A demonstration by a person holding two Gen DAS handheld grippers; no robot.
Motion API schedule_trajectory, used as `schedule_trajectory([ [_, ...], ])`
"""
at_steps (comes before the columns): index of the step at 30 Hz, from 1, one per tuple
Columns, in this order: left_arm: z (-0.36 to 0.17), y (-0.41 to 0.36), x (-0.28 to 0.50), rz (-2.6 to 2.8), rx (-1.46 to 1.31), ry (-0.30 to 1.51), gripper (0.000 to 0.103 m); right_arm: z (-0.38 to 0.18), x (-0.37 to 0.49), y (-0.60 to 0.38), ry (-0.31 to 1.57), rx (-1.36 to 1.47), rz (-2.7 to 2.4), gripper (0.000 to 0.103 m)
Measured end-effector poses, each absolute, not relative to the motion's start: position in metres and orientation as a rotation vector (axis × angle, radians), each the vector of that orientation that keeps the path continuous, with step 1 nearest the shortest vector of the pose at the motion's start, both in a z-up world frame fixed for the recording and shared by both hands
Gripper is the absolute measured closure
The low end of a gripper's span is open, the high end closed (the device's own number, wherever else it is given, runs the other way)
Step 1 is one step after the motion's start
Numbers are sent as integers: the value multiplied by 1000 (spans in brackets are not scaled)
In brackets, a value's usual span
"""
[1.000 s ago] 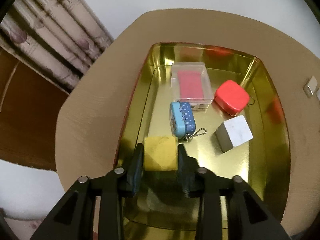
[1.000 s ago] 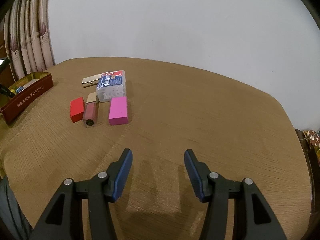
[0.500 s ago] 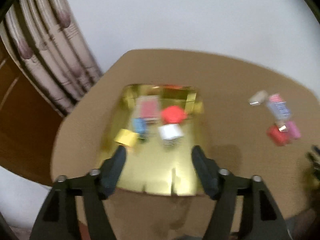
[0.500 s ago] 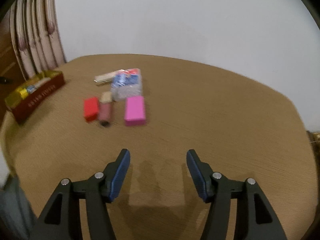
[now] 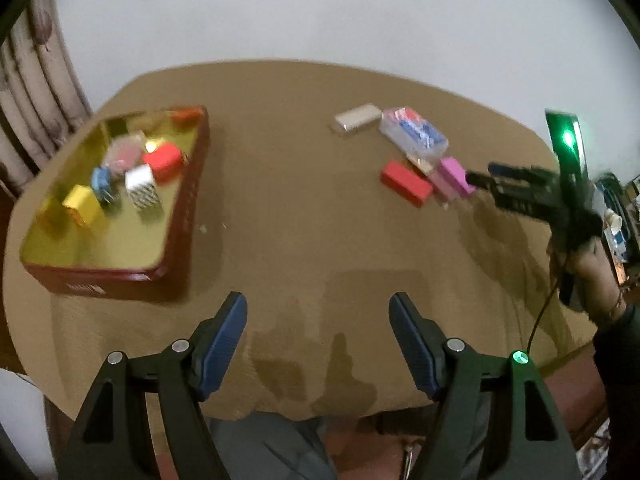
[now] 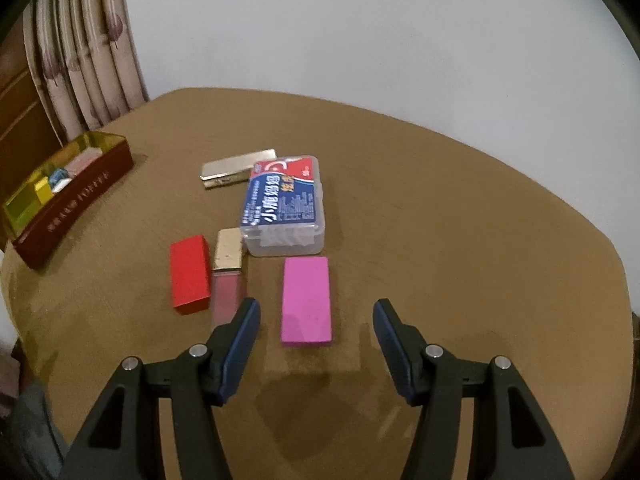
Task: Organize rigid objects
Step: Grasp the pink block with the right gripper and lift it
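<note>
A pink block (image 6: 306, 301) lies on the brown table just ahead of my open, empty right gripper (image 6: 316, 312). A red block (image 6: 189, 274), a lipstick tube (image 6: 227, 270), a clear floss box (image 6: 285, 205) and a flat metal case (image 6: 237, 167) lie beyond. My left gripper (image 5: 318, 308) is open and empty over the near table edge. The gold tin (image 5: 176, 216) at left holds a yellow block (image 5: 82, 204), a white cube (image 5: 140, 186), a red case (image 5: 162, 160) and more. The right gripper (image 5: 480, 174) also shows at the pink block (image 5: 454, 174).
The tin also shows at the far left in the right wrist view (image 6: 80, 204). Curtains (image 6: 84, 72) hang behind it and a white wall runs behind the table. The person's legs (image 5: 272, 448) show below the near edge.
My left gripper let go of the yellow block in the tin, opened and pulled back and up to the near table edge. My right gripper moved forward to the pink block.
</note>
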State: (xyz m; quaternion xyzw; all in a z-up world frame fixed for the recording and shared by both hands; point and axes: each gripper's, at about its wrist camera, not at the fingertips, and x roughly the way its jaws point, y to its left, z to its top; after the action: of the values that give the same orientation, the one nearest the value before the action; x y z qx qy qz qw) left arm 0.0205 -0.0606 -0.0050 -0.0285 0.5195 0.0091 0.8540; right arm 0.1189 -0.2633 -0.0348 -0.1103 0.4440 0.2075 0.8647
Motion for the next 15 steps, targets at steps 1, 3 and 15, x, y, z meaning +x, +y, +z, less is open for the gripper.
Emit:
schedule_trajectory([
  [1,-8,-60,19,28,-60,1094,33,-38,122,-262,940,-235,433,43],
  [3,-14,-63,16,32,-60,1098,33,-45,128,-261,962,-242,430,43],
  [15,-28,-66,9,59,-18,1097,33,-64,151,-238,1057,-316,444,67],
])
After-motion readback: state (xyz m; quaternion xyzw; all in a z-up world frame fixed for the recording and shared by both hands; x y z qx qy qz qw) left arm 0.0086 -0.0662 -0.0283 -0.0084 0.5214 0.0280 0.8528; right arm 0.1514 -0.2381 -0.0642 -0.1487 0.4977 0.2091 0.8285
